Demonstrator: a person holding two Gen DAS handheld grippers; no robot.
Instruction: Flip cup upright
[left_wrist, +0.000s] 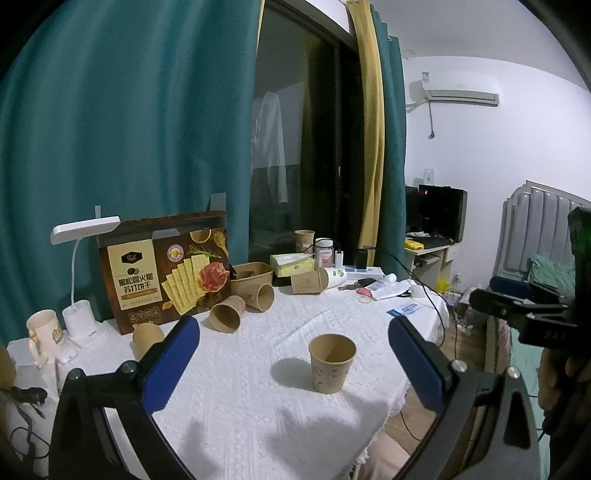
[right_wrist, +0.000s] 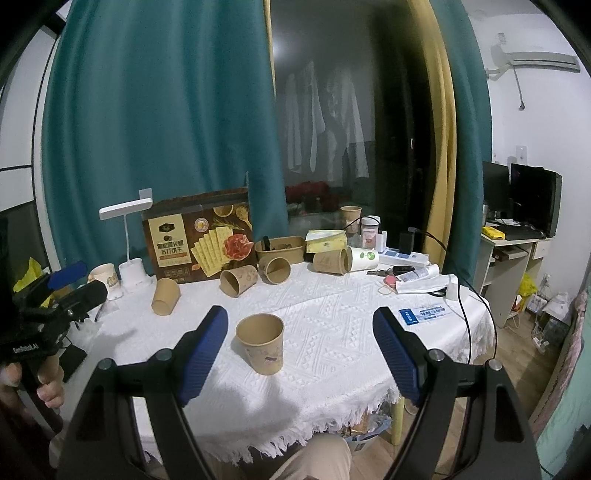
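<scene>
Brown paper cup (right_wrist: 260, 343) stands upright on the white cloth (right_wrist: 332, 325), between and just beyond both spread, empty grippers: left gripper (left_wrist: 293, 363), right gripper (right_wrist: 301, 352). This flip looks finished; next, I'd guess, comes a tipped cup (right_wrist: 166, 296) behind.

Teal curtains (right_wrist: 159, 122) flanked a dark window (right_wrist: 351, 122); right of the window, a white wall (left_wrist: 480, 147) carried an air conditioner (left_wrist: 460, 94) above a desk (right_wrist: 511, 254).
</scene>
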